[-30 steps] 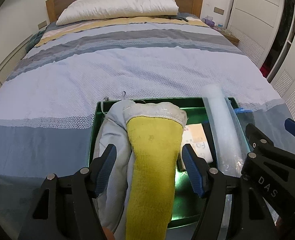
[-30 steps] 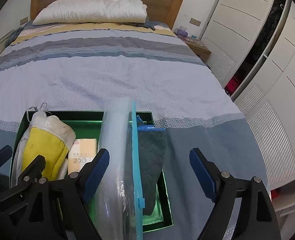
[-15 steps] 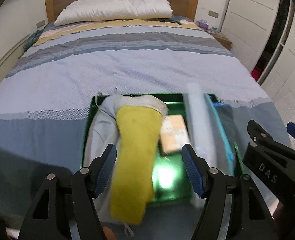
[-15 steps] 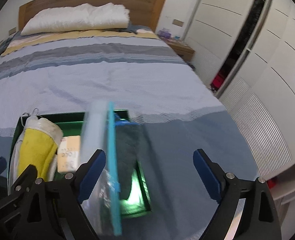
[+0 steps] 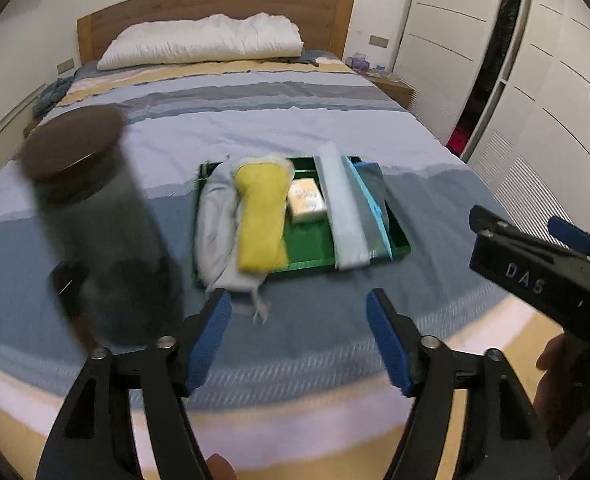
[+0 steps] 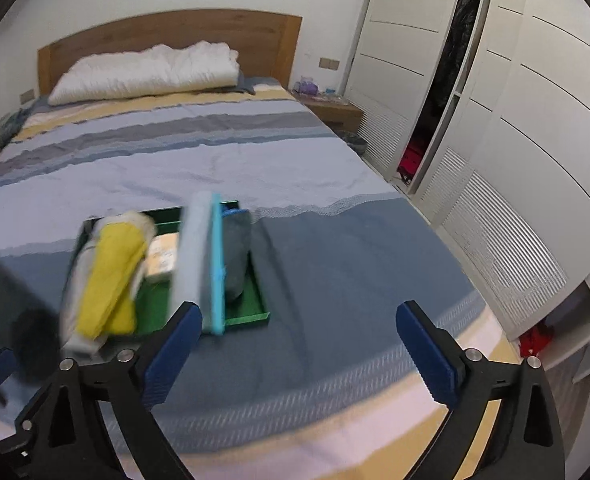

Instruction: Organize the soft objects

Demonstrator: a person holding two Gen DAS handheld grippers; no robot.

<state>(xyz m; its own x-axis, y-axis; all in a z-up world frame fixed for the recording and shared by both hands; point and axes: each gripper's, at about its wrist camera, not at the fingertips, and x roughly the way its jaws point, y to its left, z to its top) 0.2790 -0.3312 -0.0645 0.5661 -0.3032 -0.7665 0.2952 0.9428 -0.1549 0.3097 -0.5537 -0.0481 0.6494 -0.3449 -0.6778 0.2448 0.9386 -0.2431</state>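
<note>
1. Both hand-held grippers, left [image 5: 299, 338] and right [image 6: 297, 350], have just been opening; wide, nothing between them.
2. Green tray [image 5: 399, 245] sits on the bed [image 5: 295, 132].
3. Risk: yellow roll [image 5: 259, 220] and clear roll [image 5: 345, 216] overhang, could slip off.
4. Count: one tray, two rolls, one packet [image 5: 307, 201].

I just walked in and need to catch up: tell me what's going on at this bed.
A person holds a hand-held gripper in each hand over the bed. The left hand-held gripper and the right hand-held gripper are both open and empty, their jaws having just been opening. A green tray on the blanket already holds a yellow cloth, a grey cloth, a small packet and a clear roll.
</note>
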